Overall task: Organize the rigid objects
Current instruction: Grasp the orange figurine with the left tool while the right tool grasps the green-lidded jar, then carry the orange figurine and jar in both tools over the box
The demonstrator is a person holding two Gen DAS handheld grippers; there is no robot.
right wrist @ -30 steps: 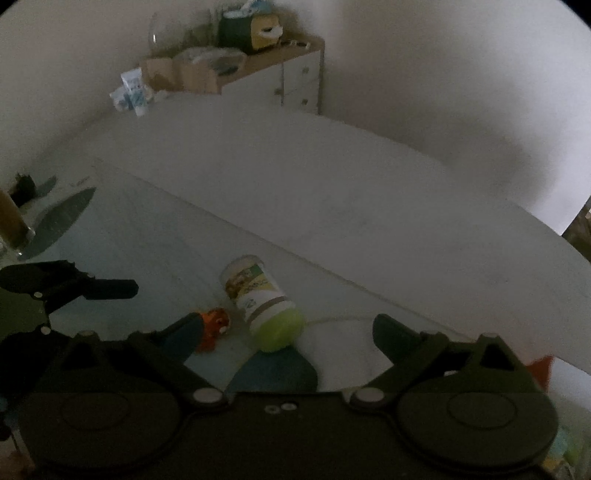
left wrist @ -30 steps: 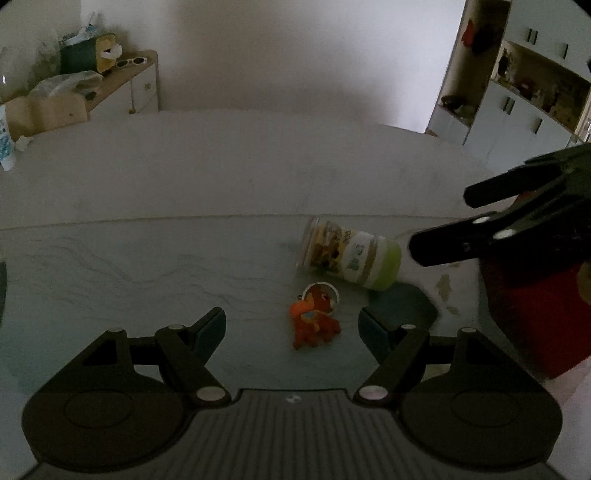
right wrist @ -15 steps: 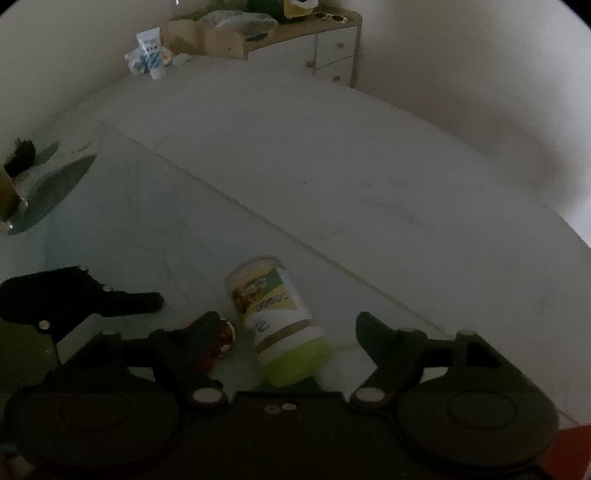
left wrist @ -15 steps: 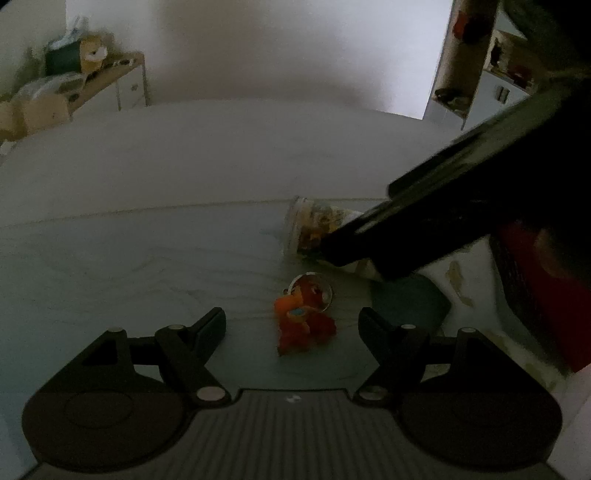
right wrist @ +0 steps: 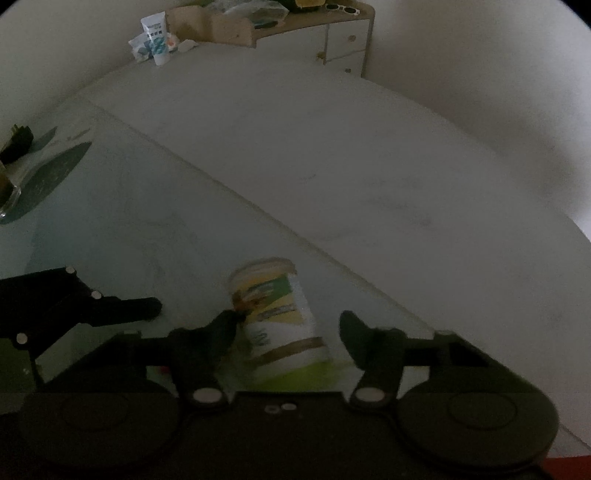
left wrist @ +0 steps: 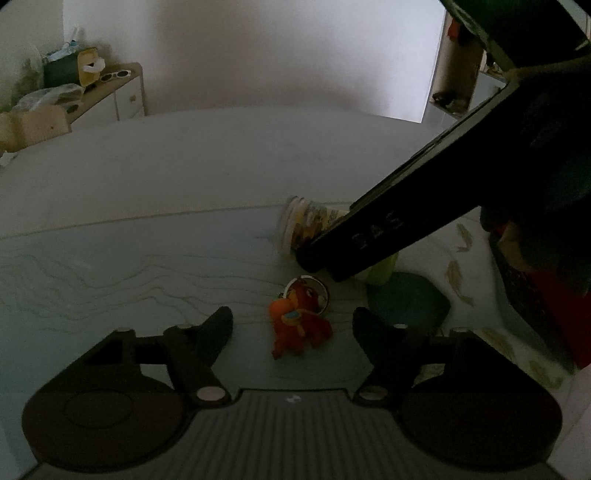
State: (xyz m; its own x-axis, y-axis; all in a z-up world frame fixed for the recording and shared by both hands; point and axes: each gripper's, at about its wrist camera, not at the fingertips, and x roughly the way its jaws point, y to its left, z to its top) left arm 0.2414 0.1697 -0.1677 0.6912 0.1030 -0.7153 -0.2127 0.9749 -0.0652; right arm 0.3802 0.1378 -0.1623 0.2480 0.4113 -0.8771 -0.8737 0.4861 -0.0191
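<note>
A jar with a green lid and a printed label (right wrist: pixel 277 317) lies on its side on the glass table top. My right gripper (right wrist: pixel 290 325) is open and straddles it, one finger on each side, not closed on it. In the left wrist view the jar (left wrist: pixel 306 221) is mostly hidden behind the right gripper's body. A small orange toy figure with a metal ring (left wrist: pixel 299 321) lies on the table between the open fingers of my left gripper (left wrist: pixel 291 325), which is not touching it.
A dark round coaster (left wrist: pixel 406 302) lies right of the toy. A glass (right wrist: pixel 5 192) and a dark leaf-shaped mat (right wrist: pixel 48 177) are at the table's left. A cabinet with clutter (right wrist: pixel 295 22) stands at the far wall. Something red (left wrist: pixel 554 314) is at right.
My right gripper has moved forward and down over the jar, which now lies between its fingers. My left gripper has closed in on the orange toy.
</note>
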